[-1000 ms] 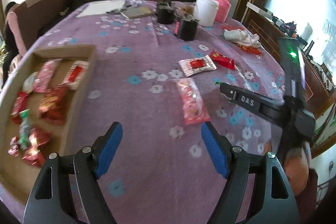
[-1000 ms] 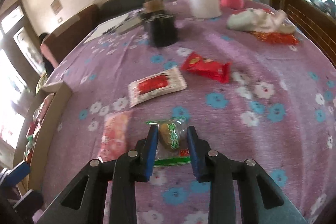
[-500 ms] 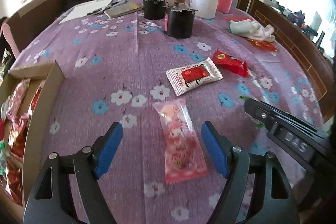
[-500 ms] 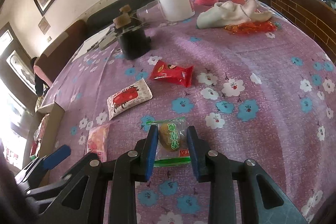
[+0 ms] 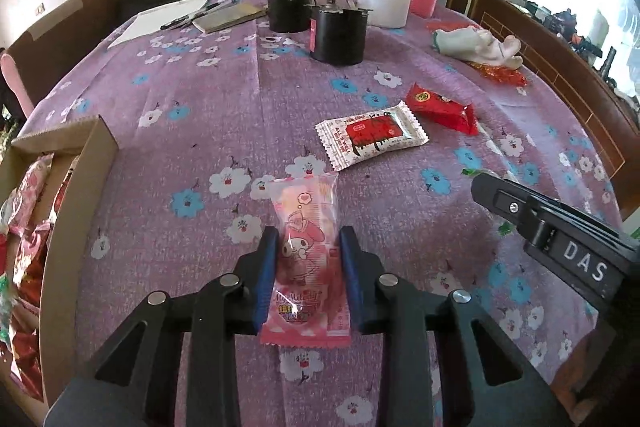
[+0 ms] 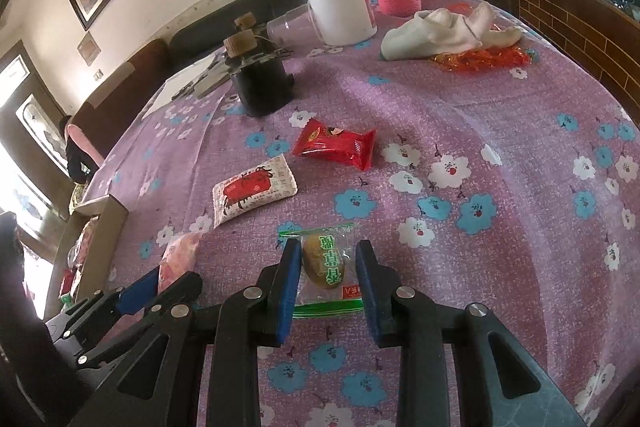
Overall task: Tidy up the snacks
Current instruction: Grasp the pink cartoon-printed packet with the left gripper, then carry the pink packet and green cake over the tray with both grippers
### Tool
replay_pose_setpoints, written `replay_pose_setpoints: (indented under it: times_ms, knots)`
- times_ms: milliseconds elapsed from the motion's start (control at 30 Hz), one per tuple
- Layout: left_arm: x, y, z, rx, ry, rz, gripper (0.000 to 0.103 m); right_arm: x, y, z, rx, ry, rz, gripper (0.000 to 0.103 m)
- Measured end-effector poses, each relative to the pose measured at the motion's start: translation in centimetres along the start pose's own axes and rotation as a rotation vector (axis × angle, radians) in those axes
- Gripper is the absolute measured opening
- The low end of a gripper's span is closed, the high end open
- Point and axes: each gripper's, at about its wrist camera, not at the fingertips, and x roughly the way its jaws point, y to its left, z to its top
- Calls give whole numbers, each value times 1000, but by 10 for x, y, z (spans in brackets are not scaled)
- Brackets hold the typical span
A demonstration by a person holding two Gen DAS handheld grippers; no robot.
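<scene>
Fingers first: the left gripper point(image 5: 308, 275) has its blue pads pressed against both sides of the pink cartoon snack pack point(image 5: 307, 259), low in the middle of the left wrist frame, so I'd call that clamped on it, though the pack looks like it's lying on the purple flowered tablecloth point(image 5: 224, 99) rather than lifted. The right gripper point(image 6: 328, 283) is closed on the clear green-printed pastry packet point(image 6: 326, 265), bottom center of its own view, pads touching the wrapper edges on either side. Progress-wise, my read is we're somewhere past halfway: the cardboard box point(image 5: 94, 163) at the left edge of the left view already has a bunch of red and pink wrappers piled inside. What's left out on the cloth, going by these shots: the white pack with the red label point(image 5: 372, 139) in the middle right, the red foil snack point(image 5: 442, 109) just beyond it, plus the two being gripped now. There's also some red crinkly wrapper point(image 6: 480, 59) by the white cloth in the upper right, can't tell if that counts as a snack.
</scene>
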Motion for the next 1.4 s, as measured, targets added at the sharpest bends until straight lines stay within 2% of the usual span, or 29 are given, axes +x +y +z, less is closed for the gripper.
replay_pose_setpoints:
  times_ms: [367, 733, 1400]
  knots:
    - [-37, 10, -6, -40, -43, -58, 27, -2, 9, -3, -26, -11, 18, 29]
    - [-63, 21, -20, -36, -86, 3, 27, -2, 17, -6, -59, -19, 17, 29]
    - [-92, 47, -42, -73, -110, 10, 28, -8, 44, -18, -157, -63, -19, 29]
